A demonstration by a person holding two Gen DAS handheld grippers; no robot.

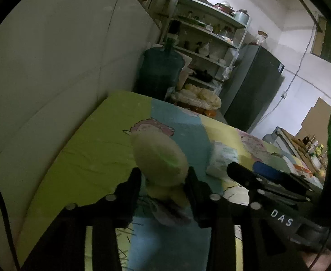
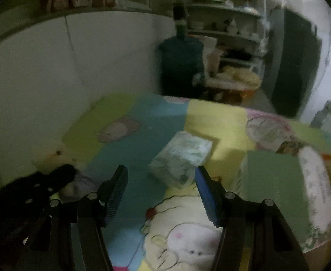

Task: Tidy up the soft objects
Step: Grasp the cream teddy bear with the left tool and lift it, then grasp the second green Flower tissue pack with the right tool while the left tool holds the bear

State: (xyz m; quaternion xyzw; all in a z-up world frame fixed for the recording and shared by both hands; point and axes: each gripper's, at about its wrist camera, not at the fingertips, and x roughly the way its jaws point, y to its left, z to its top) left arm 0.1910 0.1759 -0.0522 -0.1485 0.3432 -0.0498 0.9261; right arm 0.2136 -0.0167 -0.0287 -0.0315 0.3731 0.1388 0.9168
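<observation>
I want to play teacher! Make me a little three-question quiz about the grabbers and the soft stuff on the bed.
1. True or false: the left gripper is squeezing a pale green plush toy.
2. What lies on the bedsheet just ahead of the right gripper: A) a soft pale packet, B) a shoe, C) a ball?
3. Fill in: the right gripper's jaws are ____.

Key: 1 true; 2 A; 3 open, holding nothing.
</observation>
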